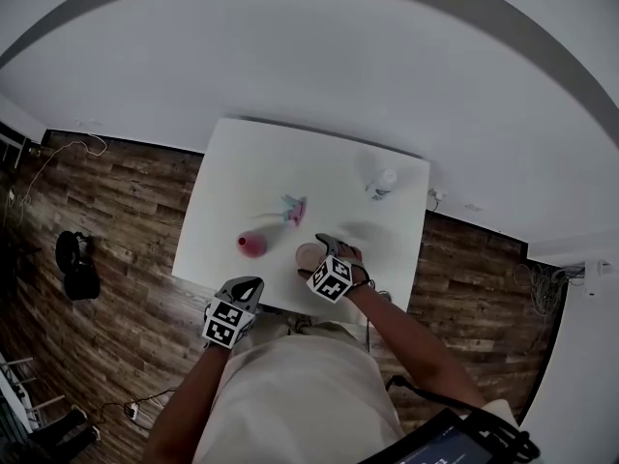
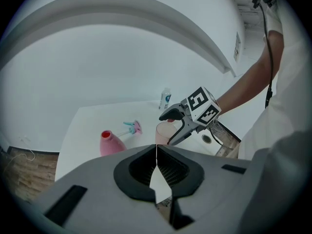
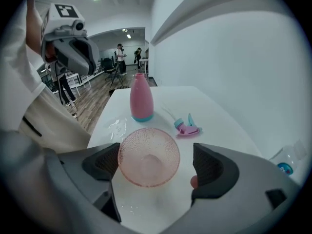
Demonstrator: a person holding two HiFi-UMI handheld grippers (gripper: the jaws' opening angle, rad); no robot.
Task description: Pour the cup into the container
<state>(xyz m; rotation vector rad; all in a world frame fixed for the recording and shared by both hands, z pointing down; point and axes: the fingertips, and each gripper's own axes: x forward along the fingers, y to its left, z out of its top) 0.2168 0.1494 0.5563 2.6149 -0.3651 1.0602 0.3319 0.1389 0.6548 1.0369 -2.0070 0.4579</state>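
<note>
Head view shows one cup, one pink bottle

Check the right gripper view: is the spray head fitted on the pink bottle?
No: the spray head lies on the table, off to one side of the upright pink bottle.

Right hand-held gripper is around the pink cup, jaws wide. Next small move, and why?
Probably close the right hand-held gripper on the pink cup: it stands upright on the table between the open jaws, not gripped. The pink bottle stands beyond with its sprayer off; no pour can start until the cup is held.
</note>
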